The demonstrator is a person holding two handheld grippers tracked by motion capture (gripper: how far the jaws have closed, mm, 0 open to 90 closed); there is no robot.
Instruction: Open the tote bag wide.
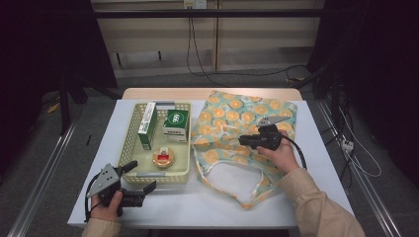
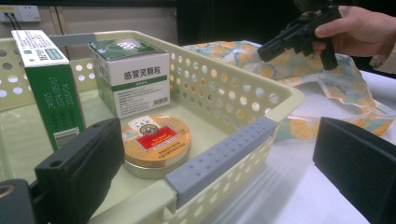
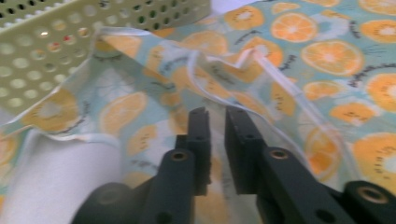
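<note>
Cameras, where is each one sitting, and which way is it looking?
High view: sits above the person's side, looking forward and down on the table; both forearms and hands show.
Left gripper view: rides the left hand-held gripper, looking across the basket at the round tin and boxes; its wide-apart jaws show.
Right gripper view: rides the right hand-held gripper, looking down on the orange-print bag; its nearly closed jaws show.
Shared: all three show the basket and bag.

Dim room, table lit from above. White table top (image 1: 306, 148) is set on grey floor (image 1: 44, 163). Beige panelled wall (image 1: 148, 34) is seen behind, with wall sockets (image 1: 193, 4) and black cables (image 1: 195, 54) hung down. Metal rails (image 1: 39, 173) are run along both sides.
</note>
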